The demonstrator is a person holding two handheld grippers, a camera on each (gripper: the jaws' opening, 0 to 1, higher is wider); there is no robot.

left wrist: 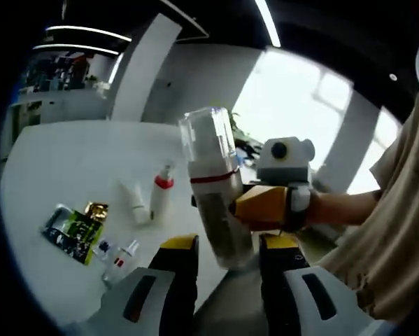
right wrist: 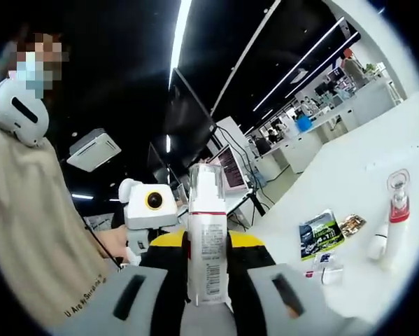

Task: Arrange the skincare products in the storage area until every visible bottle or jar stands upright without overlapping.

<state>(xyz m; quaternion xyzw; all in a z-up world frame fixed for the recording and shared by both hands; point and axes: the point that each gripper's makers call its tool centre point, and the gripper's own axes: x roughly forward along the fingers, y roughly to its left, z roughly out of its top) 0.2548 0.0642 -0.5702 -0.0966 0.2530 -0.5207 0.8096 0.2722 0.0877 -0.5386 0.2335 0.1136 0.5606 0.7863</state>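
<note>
A tall clear bottle [left wrist: 215,183] with a clear cap, a white neck and a red band is held in the air above the white table [left wrist: 62,164]. My right gripper [left wrist: 259,207] comes in from the right, shut on the bottle's middle. In the right gripper view the same bottle [right wrist: 208,241] stands upright between my right gripper's [right wrist: 208,239] yellow-tipped jaws. My left gripper [left wrist: 229,243] is open, its jaws standing wide on either side of the bottle's lower end without touching it.
On the table lie a white tube [left wrist: 134,200], a white bottle with a red collar [left wrist: 161,196], a green and black sachet [left wrist: 73,232], a gold packet [left wrist: 96,210] and small vials [left wrist: 118,256]. A person's beige shirt [left wrist: 405,217] is at the right.
</note>
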